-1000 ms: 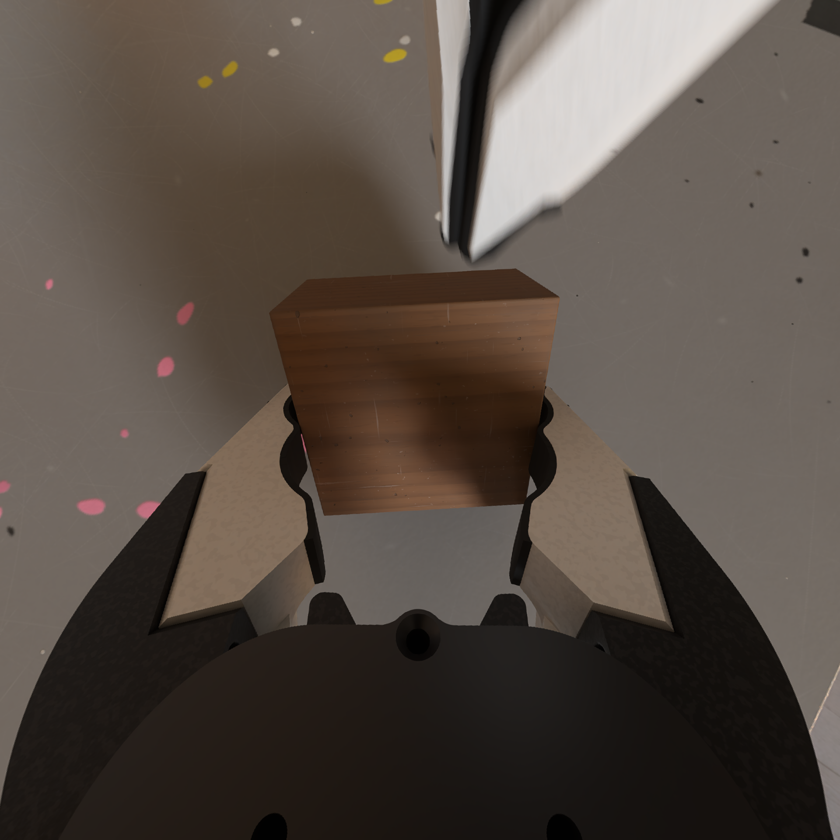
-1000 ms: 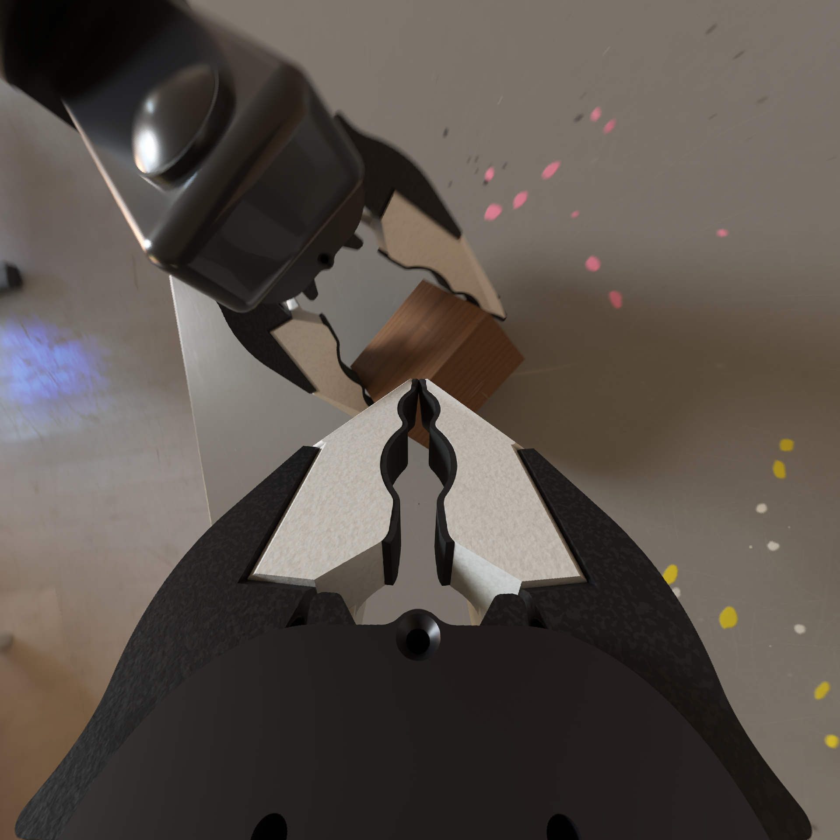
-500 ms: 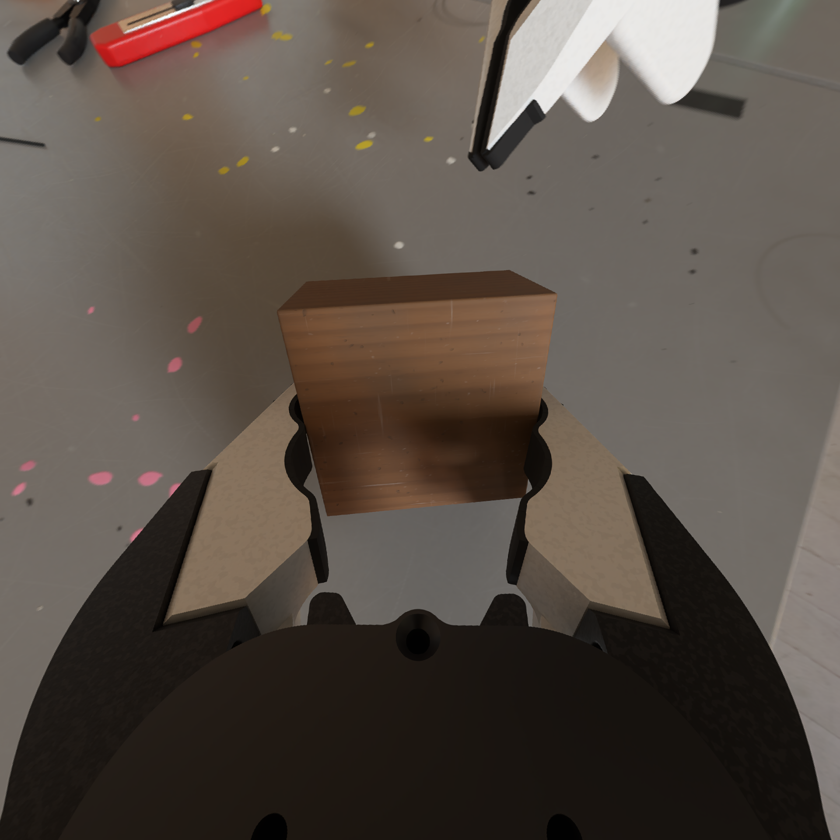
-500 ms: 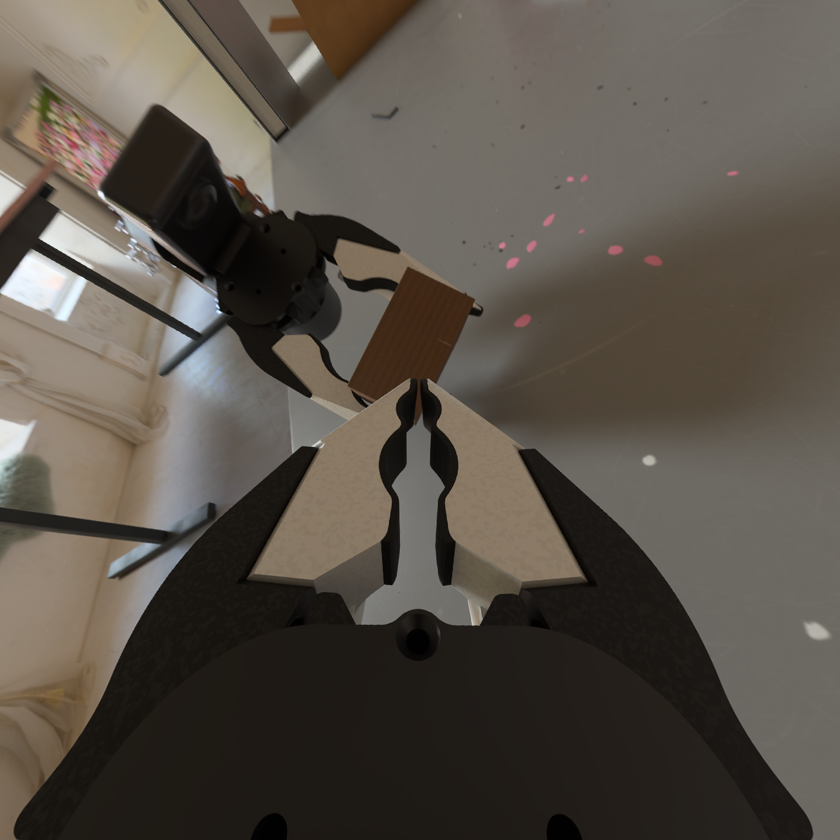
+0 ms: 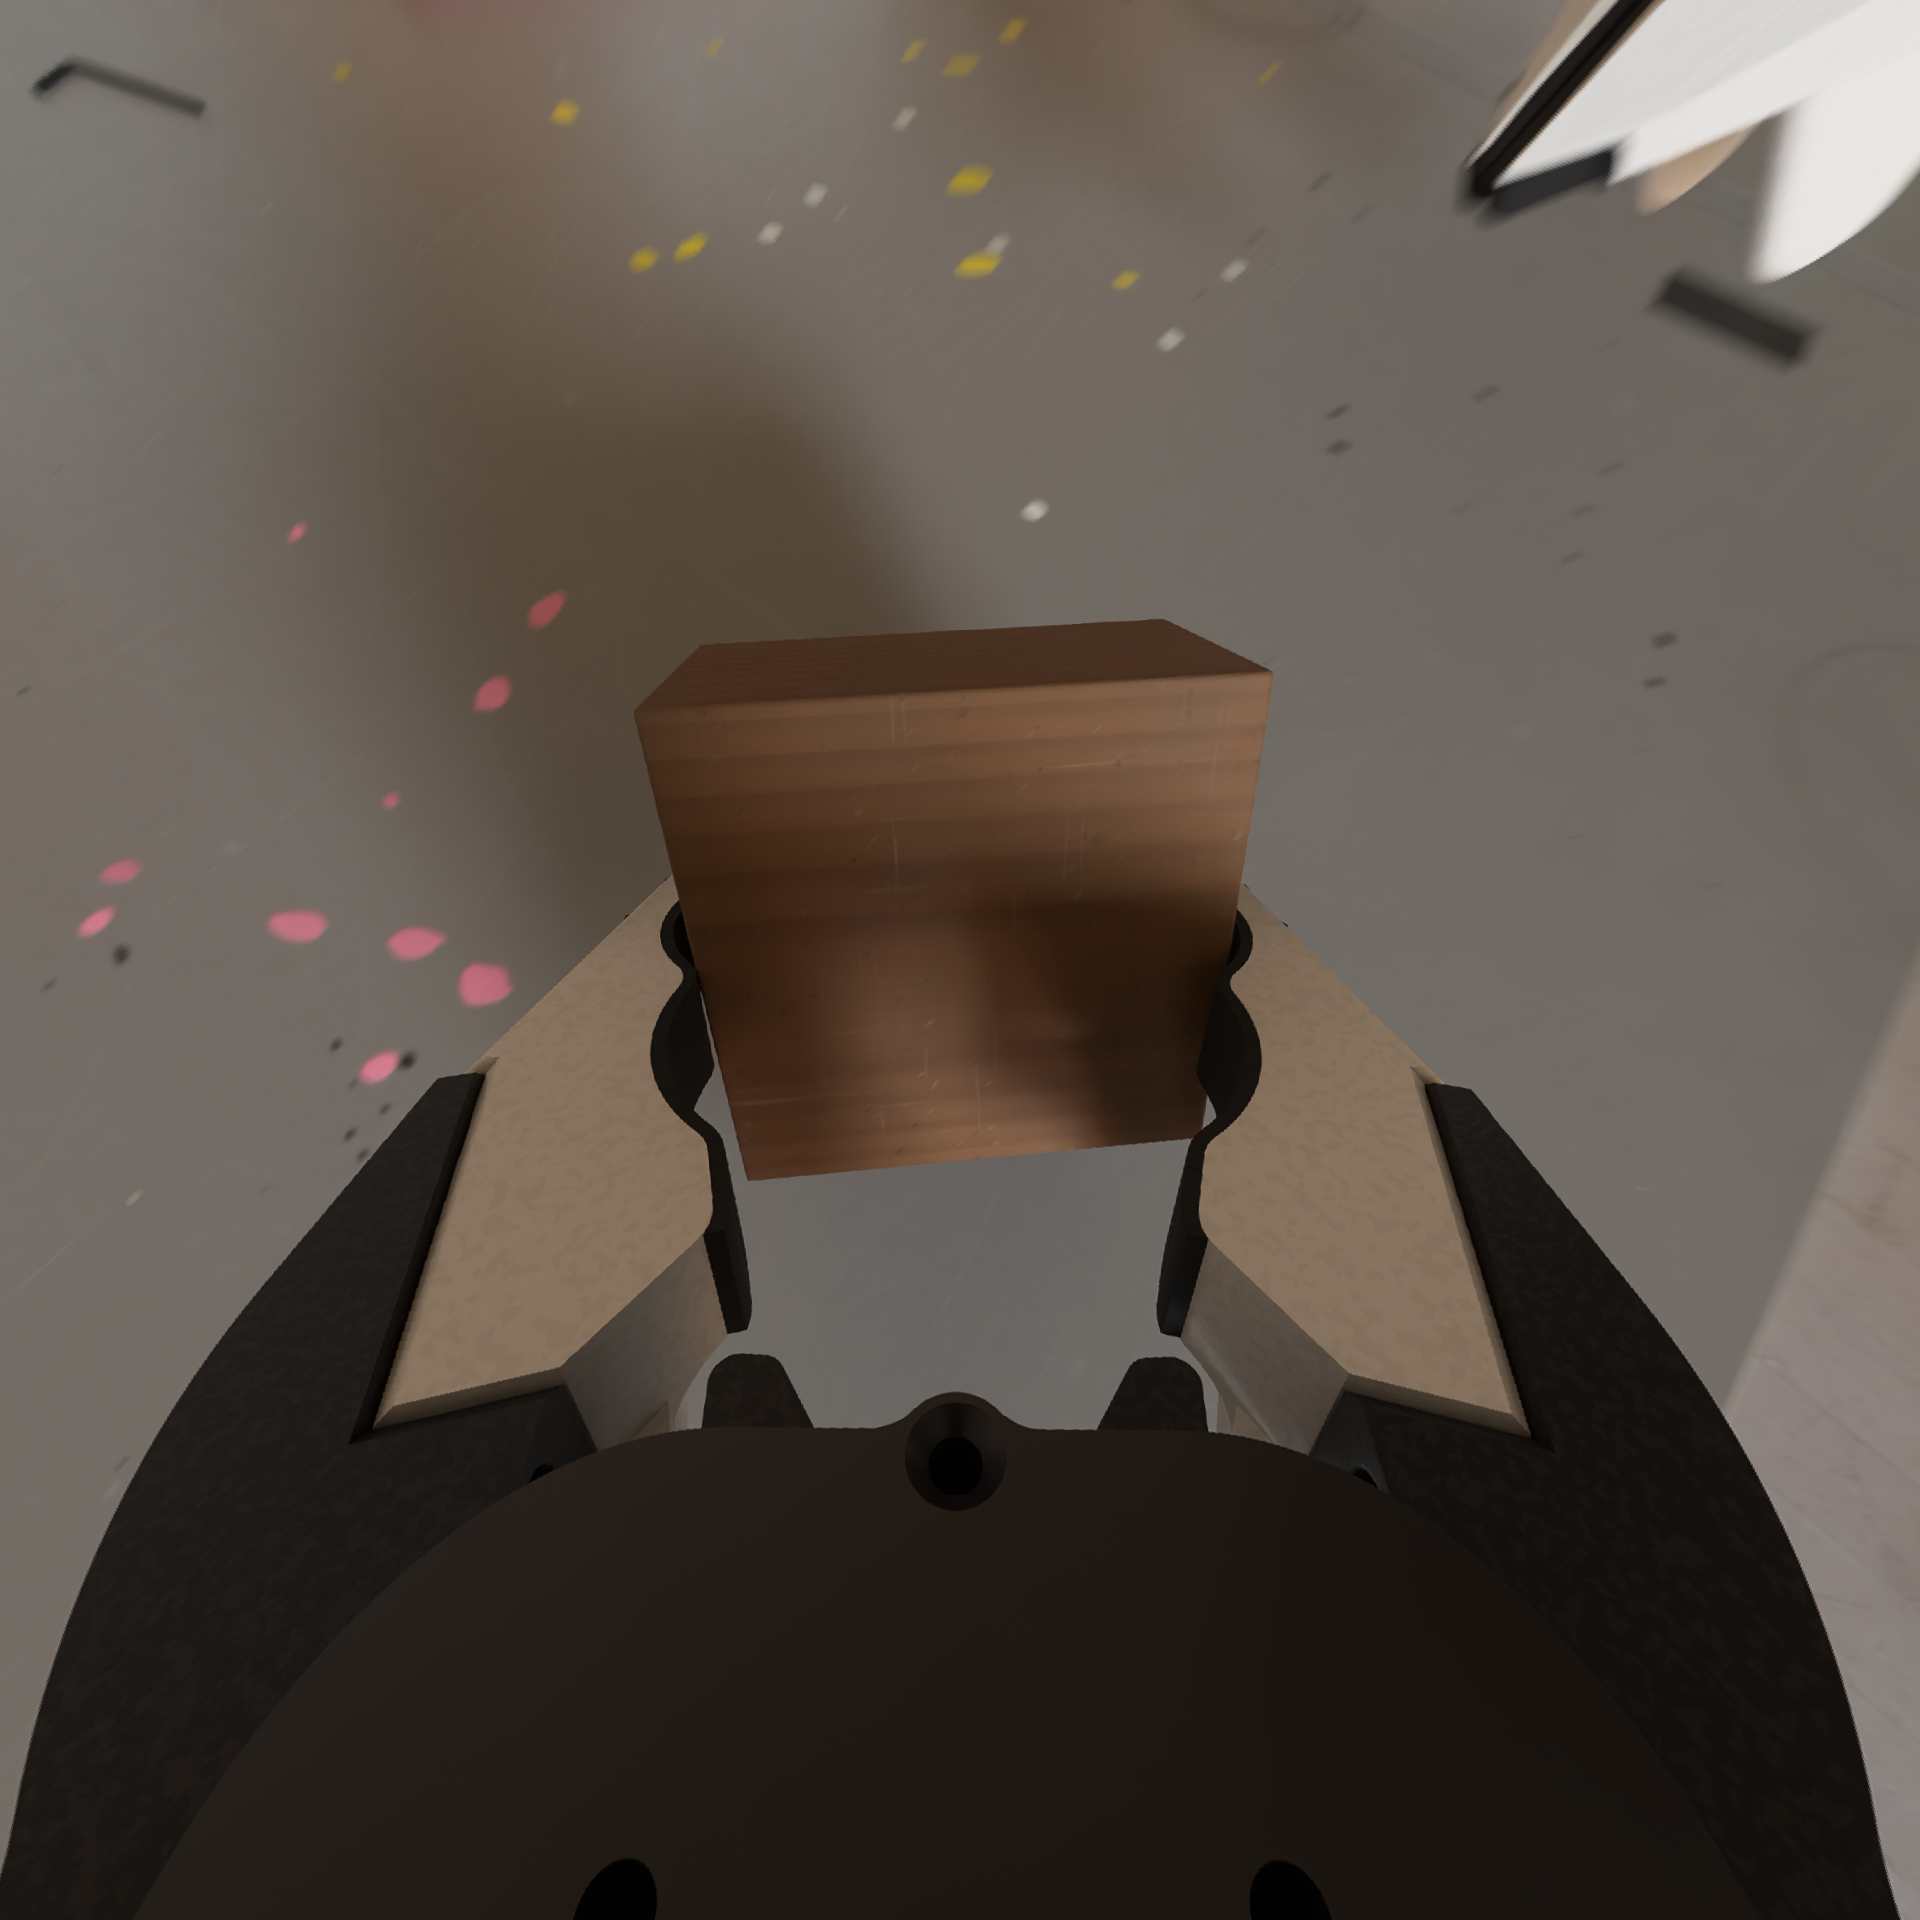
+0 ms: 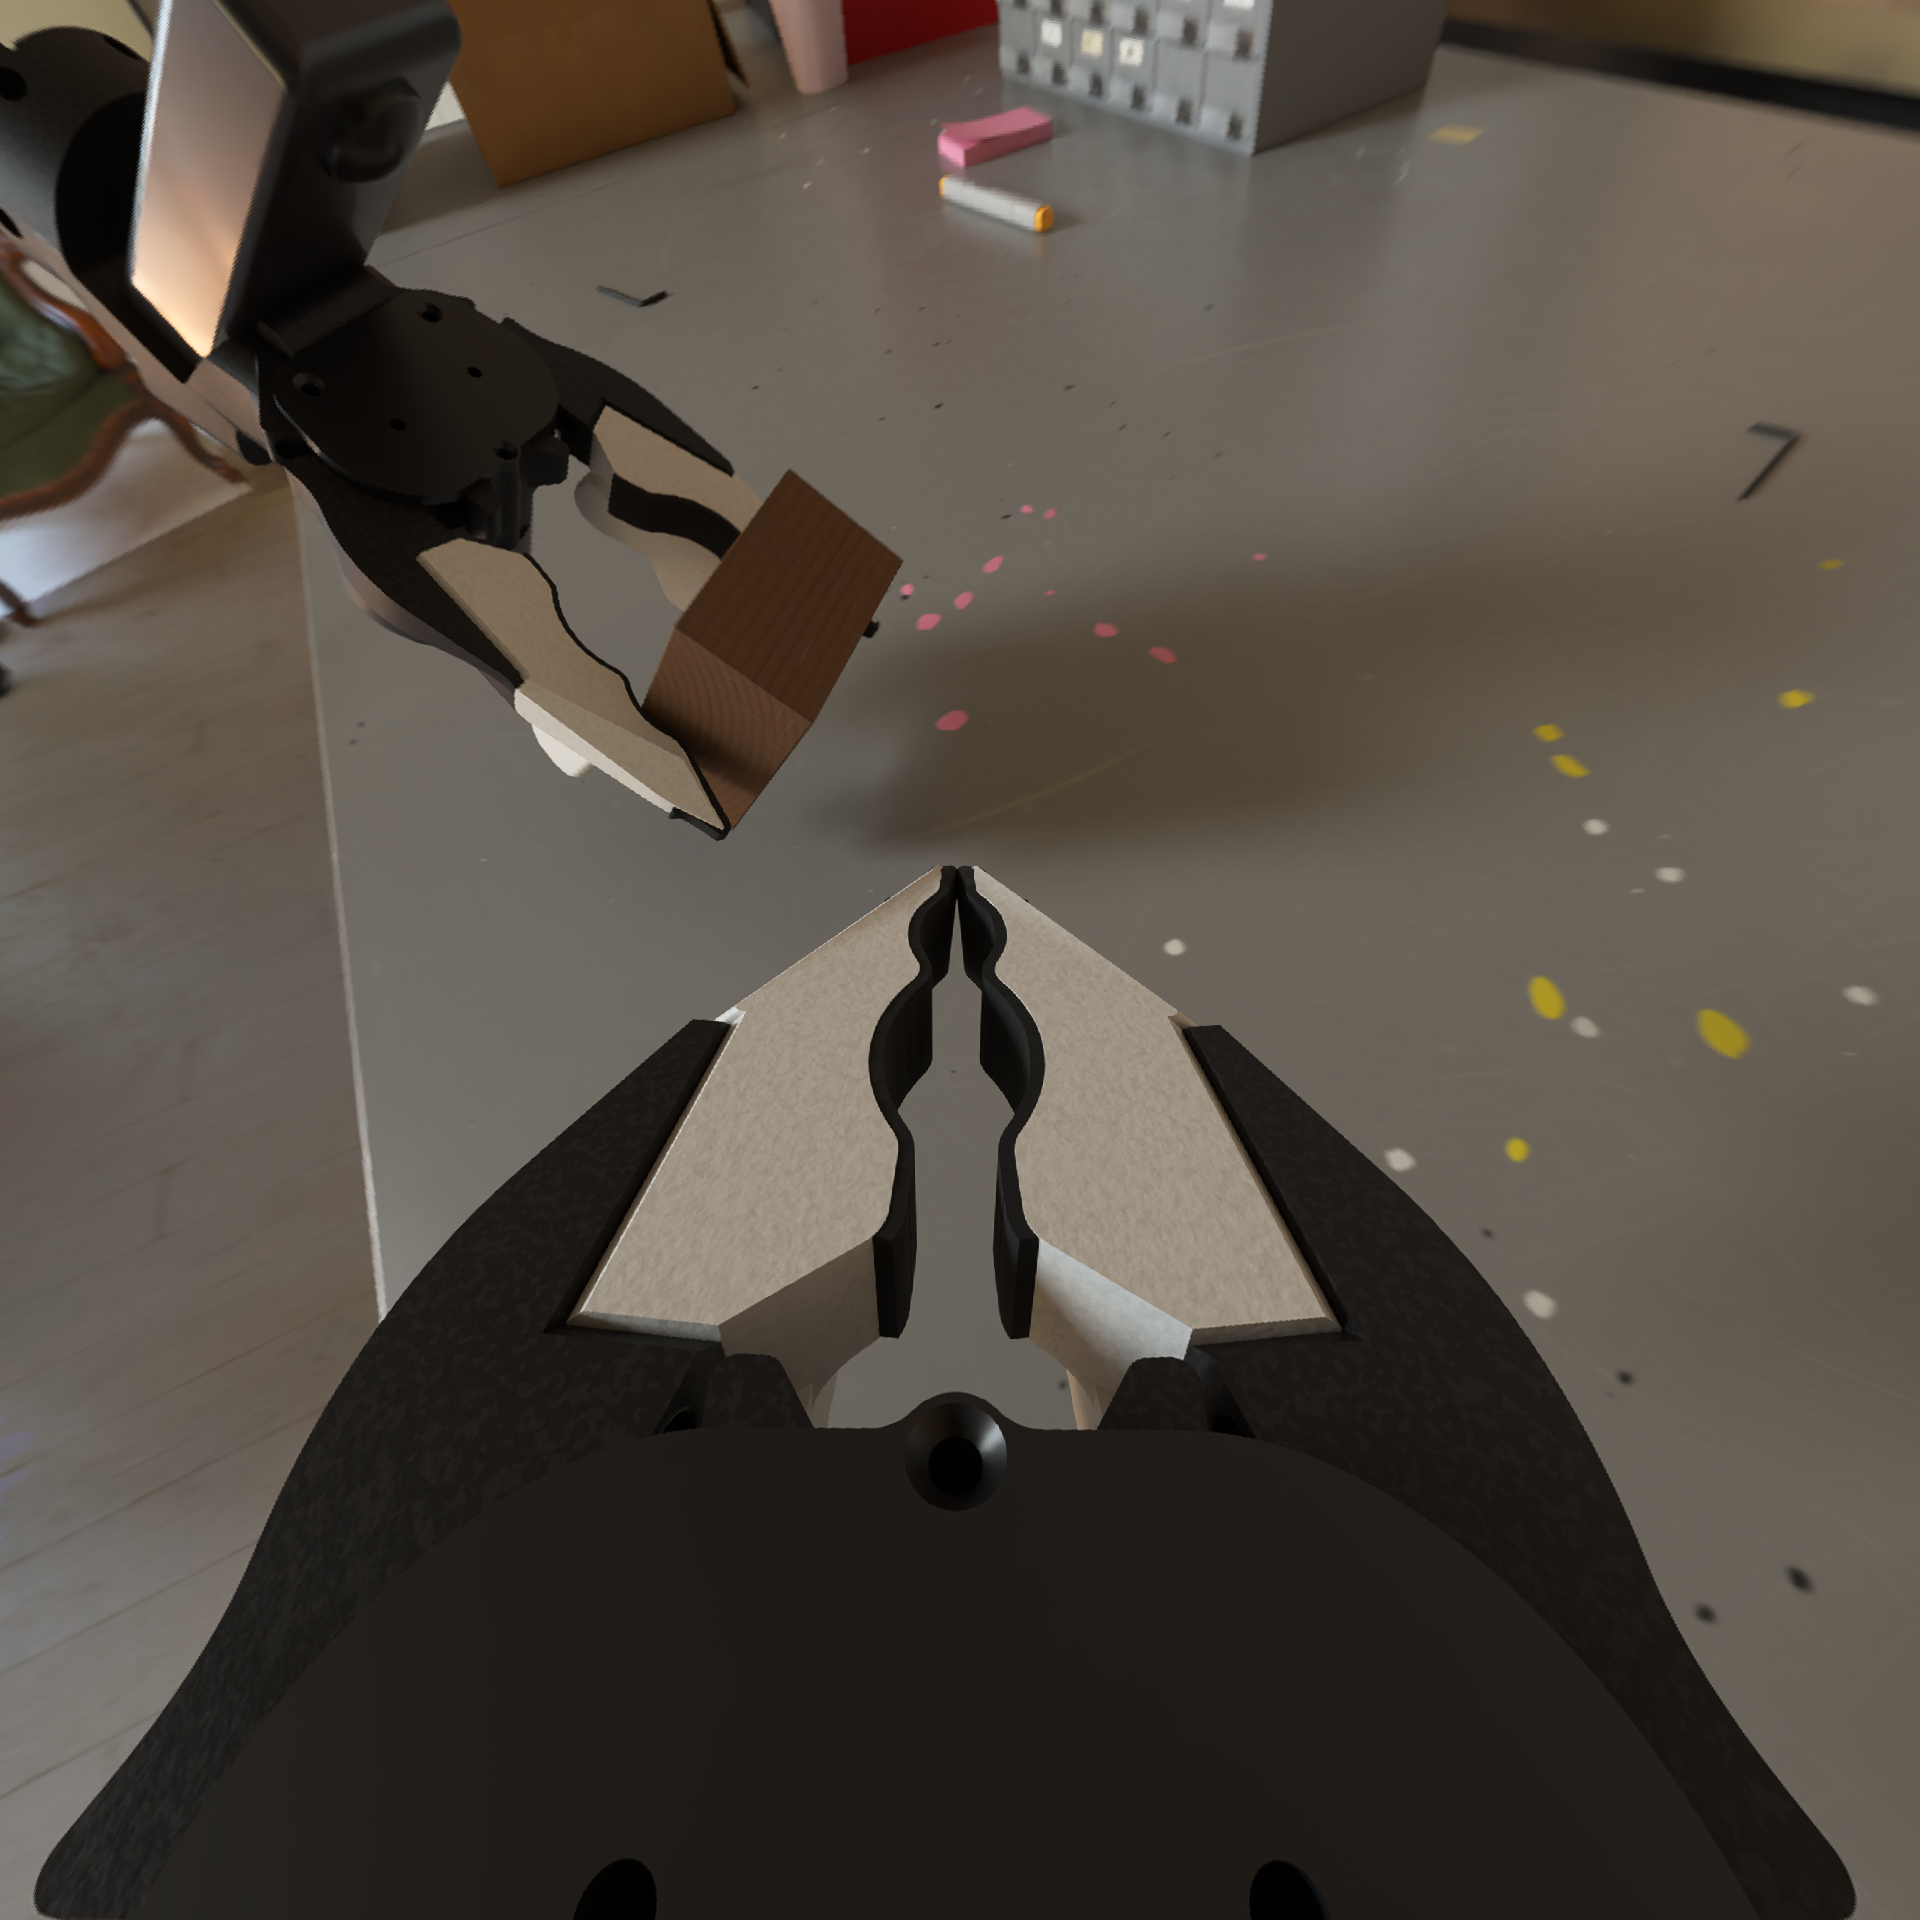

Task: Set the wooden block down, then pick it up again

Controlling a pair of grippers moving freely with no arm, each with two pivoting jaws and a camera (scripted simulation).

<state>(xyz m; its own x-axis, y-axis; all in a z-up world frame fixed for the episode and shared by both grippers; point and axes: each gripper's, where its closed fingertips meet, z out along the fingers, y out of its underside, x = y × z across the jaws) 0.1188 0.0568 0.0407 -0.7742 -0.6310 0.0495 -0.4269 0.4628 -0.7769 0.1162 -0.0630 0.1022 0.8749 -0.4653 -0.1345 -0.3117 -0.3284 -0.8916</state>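
Now the wooden block (image 5: 951, 904) sits clamped between the two pads of the left gripper (image 5: 956, 935), jaws spread to the block's full width and bearing on its opposite side faces. In the right wrist view the block (image 6: 774, 649) hangs tilted, one corner down, clear above the grey table (image 6: 1351, 436), with its shadow on the surface just beyond it.

Change over the last second: the grip on the block is unchanged, same pad position on the same faces. The left gripper (image 6: 717, 665) has swung and lifted; it hung close over the table, whereas there is now open air under the block. The right gripper (image 6: 956, 878), fingertips closed together and holding nothing, has drawn back from the block; its tips overlapped the block earlier and now sit near it, below and to the right in its own view.

Judgement: set-down not yet done. The block is higher and more tilted than before, so it needs levelling and lowering before release, or it may land on a corner and tumble.

Pink specks (image 6: 951, 719) lie on the table beyond the block.
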